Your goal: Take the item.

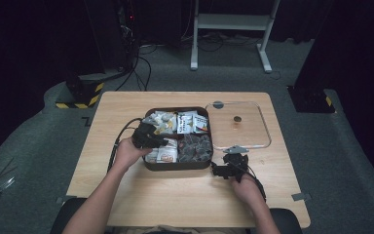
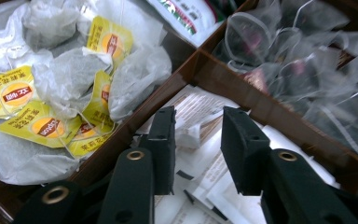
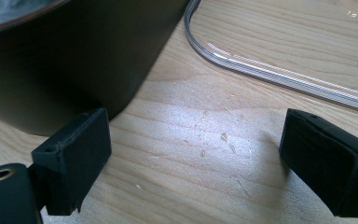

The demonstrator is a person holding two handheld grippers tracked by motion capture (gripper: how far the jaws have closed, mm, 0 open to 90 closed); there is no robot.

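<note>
White sachets [image 2: 200, 154] just beneath left gripper's [image 2: 198, 140] parted, empty jaws; right gripper [image 3: 193, 154] wide open over table [image 3: 261, 46].

We look down from high on the table [image 1: 185, 195]; each gripper view sits close, both sharing the brown box [image 1: 177, 165].

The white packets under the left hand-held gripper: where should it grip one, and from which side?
Probably from above, on a raised edge of the top white packet. The packets lie flat and stacked in a compartment of the brown box, so the dividers block a sideways approach. The left hand-held gripper hangs just above them, jaws open, and could close on an edge that sticks up.
</note>
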